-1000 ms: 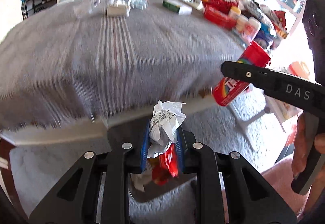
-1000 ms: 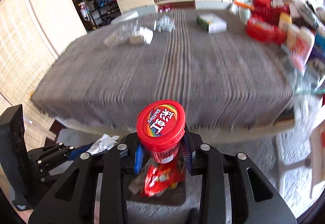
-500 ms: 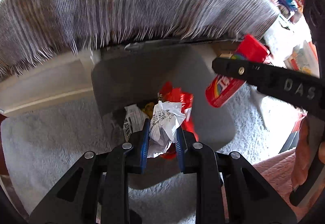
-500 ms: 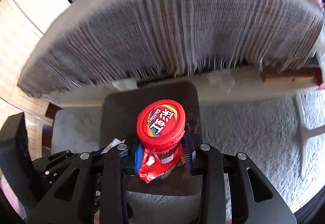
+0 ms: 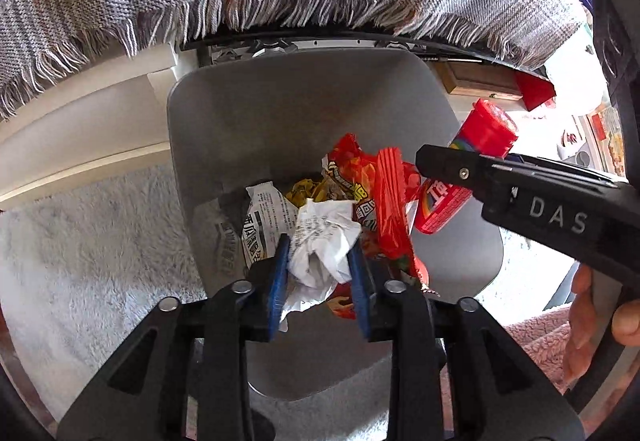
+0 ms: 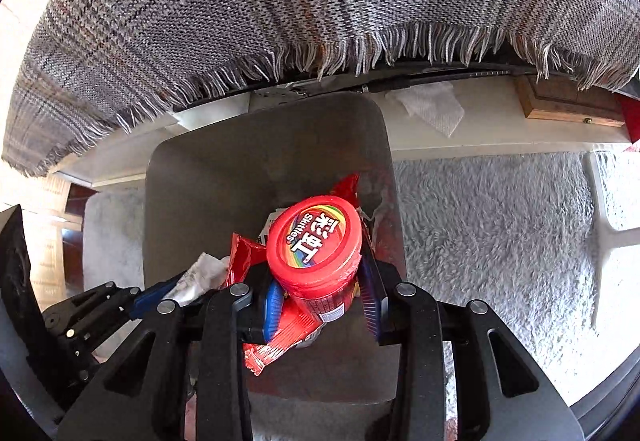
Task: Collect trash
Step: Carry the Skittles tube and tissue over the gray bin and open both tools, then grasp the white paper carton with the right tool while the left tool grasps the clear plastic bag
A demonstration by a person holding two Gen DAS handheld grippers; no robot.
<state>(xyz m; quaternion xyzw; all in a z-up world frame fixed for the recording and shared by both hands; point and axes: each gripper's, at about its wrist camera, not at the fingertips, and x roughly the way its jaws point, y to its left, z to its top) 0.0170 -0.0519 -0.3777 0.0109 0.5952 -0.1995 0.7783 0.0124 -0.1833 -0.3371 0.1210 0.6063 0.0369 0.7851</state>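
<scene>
Both claws dropped over bin: L pinches receipt, R Skittles tub. I'd release at 12 o'clock, centred.

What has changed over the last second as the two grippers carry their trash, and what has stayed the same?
Both grippers swung from facing the tabletop down over the grey bin, which now fills both views under the fringed cloth. Nothing was let go: the left gripper still pinches the crumpled paper, and the right gripper still clamps the red Skittles jar. Wrappers already lie inside.
</scene>
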